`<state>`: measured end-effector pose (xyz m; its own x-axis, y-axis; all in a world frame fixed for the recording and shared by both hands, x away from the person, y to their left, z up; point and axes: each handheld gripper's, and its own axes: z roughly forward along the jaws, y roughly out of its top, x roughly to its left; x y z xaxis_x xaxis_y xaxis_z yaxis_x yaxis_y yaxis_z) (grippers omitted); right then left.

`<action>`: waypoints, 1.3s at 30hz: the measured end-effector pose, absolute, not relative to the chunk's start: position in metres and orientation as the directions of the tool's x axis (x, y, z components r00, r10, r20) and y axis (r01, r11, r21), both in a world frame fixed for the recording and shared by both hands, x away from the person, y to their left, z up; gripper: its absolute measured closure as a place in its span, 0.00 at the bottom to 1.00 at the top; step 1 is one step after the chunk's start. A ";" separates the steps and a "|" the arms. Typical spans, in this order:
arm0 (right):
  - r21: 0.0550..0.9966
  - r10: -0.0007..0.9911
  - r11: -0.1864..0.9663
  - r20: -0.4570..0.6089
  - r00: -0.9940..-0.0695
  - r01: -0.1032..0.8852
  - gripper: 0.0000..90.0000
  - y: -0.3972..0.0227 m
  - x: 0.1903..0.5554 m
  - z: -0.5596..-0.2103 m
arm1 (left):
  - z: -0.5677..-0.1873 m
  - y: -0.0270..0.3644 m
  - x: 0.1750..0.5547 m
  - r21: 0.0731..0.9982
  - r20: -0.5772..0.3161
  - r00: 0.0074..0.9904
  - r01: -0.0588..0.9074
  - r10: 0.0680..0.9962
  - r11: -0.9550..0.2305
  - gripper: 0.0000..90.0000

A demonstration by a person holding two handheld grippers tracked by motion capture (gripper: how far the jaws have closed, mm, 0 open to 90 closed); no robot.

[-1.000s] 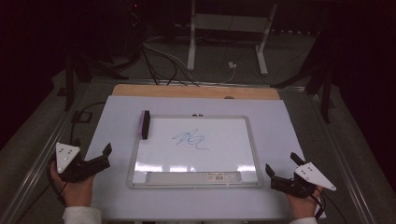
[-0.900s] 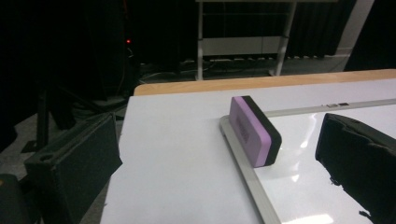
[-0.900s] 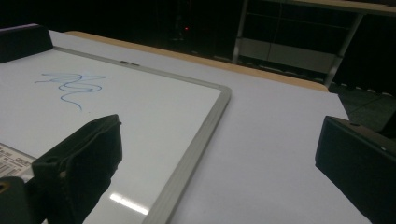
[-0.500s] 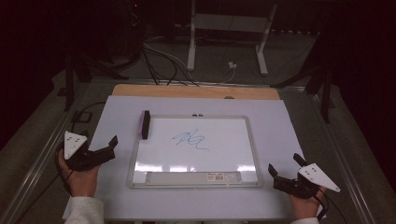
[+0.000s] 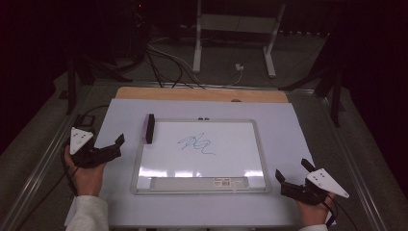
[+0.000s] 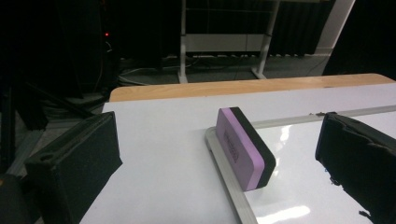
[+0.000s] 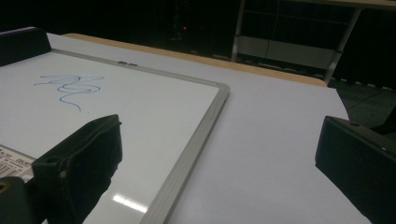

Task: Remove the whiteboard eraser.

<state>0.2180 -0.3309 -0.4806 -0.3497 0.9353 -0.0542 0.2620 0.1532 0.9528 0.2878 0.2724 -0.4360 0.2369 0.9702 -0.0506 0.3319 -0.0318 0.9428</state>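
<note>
A framed whiteboard lies flat on the white table cover, with a blue scribble near its middle. A purple-and-black eraser stands on edge at the board's upper left corner. My left gripper is open, left of the board, its jaws pointing toward the eraser, which lies ahead between them. My right gripper is open and empty off the board's lower right corner, looking along the frame's right edge with the scribble far to the left.
The wooden table edge runs along the back. Metal stand legs and cables lie on the dark floor beyond. A barcode label sits on the board's bottom rail.
My left gripper has moved forward and to the right, closer to the eraser. The right gripper has drifted slightly back toward the near edge.
</note>
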 end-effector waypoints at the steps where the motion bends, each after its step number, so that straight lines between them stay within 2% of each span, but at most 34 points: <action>1: 0.953 0.935 0.152 -0.053 -0.349 0.261 0.01 -0.331 0.218 -0.480 | -0.437 0.271 0.290 0.942 -0.048 0.240 0.334 0.970 -0.036 0.01; 39: 0.947 0.937 0.148 -0.043 -0.346 0.284 0.01 -0.333 0.219 -0.482 | -0.456 0.257 0.343 0.886 -0.095 0.230 0.464 0.969 -0.023 0.01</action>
